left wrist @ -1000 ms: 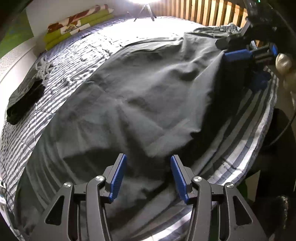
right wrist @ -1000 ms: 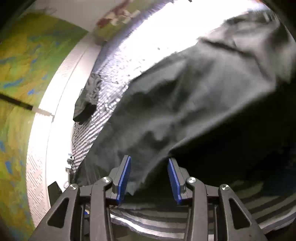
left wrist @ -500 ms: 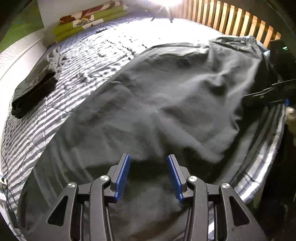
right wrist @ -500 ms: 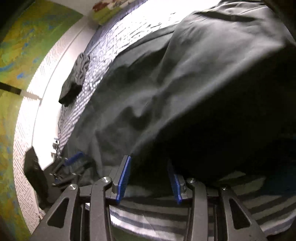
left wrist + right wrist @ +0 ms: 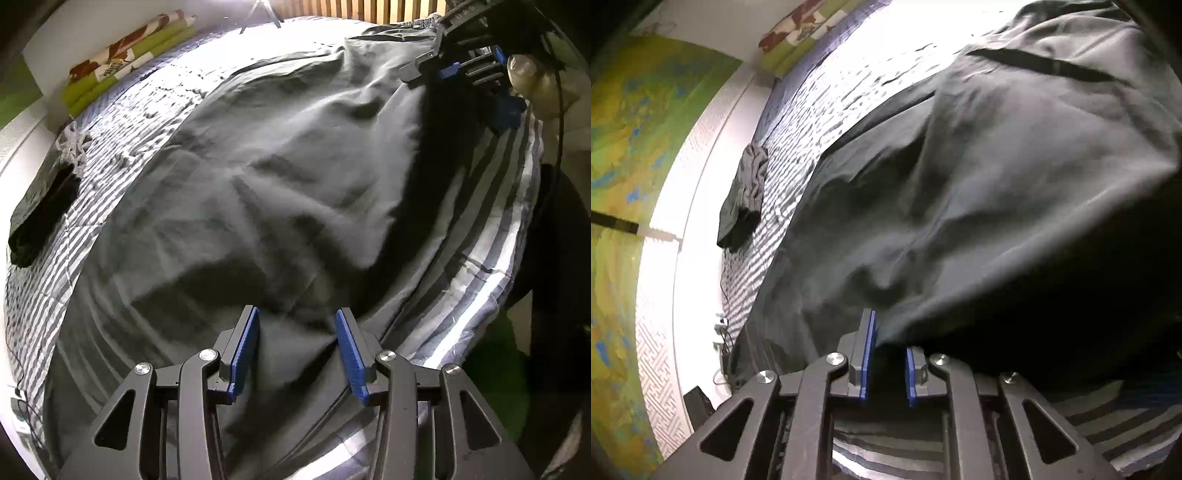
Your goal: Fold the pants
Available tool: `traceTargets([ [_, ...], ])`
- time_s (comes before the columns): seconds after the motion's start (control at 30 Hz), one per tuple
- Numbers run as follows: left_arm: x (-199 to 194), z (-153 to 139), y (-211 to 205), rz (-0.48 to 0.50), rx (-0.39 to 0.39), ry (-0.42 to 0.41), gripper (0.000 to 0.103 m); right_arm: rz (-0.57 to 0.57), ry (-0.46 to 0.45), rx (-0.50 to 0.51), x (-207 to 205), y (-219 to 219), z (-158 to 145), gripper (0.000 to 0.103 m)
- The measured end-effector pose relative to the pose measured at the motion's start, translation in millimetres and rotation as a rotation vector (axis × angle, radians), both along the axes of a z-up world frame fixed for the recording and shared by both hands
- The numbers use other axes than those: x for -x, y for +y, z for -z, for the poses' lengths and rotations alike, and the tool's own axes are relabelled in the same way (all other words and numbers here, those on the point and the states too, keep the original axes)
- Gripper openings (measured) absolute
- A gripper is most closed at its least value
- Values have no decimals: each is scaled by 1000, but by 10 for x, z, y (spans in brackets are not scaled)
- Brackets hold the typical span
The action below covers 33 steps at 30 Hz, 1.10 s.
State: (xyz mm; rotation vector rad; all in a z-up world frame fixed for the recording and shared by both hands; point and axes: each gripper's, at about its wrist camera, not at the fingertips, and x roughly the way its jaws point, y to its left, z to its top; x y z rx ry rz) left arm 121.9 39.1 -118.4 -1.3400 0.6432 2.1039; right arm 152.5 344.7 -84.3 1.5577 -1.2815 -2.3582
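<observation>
Dark grey pants [image 5: 288, 173] lie spread and wrinkled over a striped bed cover [image 5: 491, 236]. My left gripper [image 5: 297, 350] stands open low over the near end of the pants, a ridge of fabric lying between its blue pads [image 5: 245, 347]. At the far right edge of the pants, in the left wrist view, the right gripper [image 5: 448, 70] sits against a raised hem. In the right wrist view the right gripper [image 5: 889, 363] is narrowed on the pants [image 5: 979, 192] edge, with dark fabric filling the small gap between its pads [image 5: 868, 354].
A folded dark garment [image 5: 40, 206] lies at the bed's left side, also seen as the dark garment [image 5: 742, 199]. Rolled green and patterned bedding [image 5: 125, 62] rests at the far end. A wooden slatted board [image 5: 369, 7] stands behind. A hand [image 5: 524, 70] holds the right tool.
The right gripper's jaws have come much closer together around the pants edge. The left gripper has stayed open and shifted slightly over the near fabric.
</observation>
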Motion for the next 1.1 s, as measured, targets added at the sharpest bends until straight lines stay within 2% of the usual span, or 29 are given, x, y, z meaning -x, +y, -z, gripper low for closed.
traceTargets([
  [0.1, -54, -64, -12, 13, -19, -5, 50, 20, -5, 11, -21, 44, 3, 3],
  [0.17, -54, -42, -5, 9, 13, 13, 52, 24, -3, 15, -12, 34, 8, 3],
  [0.27, -24, 37, -2, 10, 29, -3, 52, 20, 3, 2, 13, 4, -24, 3],
  [0.3, -20, 48, 0, 11, 25, -7, 45, 17, 6, -14, 23, -10, -47, 2],
  [0.33, -15, 41, 0, 11, 16, -13, 24, 14, 7, -20, 31, -18, -60, 2],
  [0.37, 1, 31, -3, 5, 8, -21, 10, 10, 8, -21, 38, -24, -66, 2],
  [0.4, 5, 5, -7, -4, 12, -15, 2, 8, 6, -21, 37, -18, -76, 2],
  [0.57, -15, -221, -72, -21, -24, 21, 2, -7, -2, -61, -22, 4, -139, 2],
  [0.7, -115, -331, -110, -6, -58, -3, 2, -18, -14, -117, -175, -25, -198, 2],
  [0.8, -205, -276, -97, 14, -61, -35, 2, -31, -37, -158, -281, -68, -122, 1],
  [0.9, -251, -89, -27, 28, -11, -57, 7, -52, -83, -223, -257, -97, 50, 2],
  [0.93, -241, -35, -9, 20, 8, -60, 15, -68, -100, -245, -240, -111, 105, 3],
  [0.97, -241, -21, -26, 11, 12, -58, 17, -87, -114, -253, -231, -117, 140, 4],
  [1.03, -249, -118, -144, -15, -38, -52, 33, -114, -124, -259, -273, -93, 114, 7],
  [1.1, -257, -289, -416, -91, -117, -35, 42, -130, -109, -309, -400, -73, -37, 9],
])
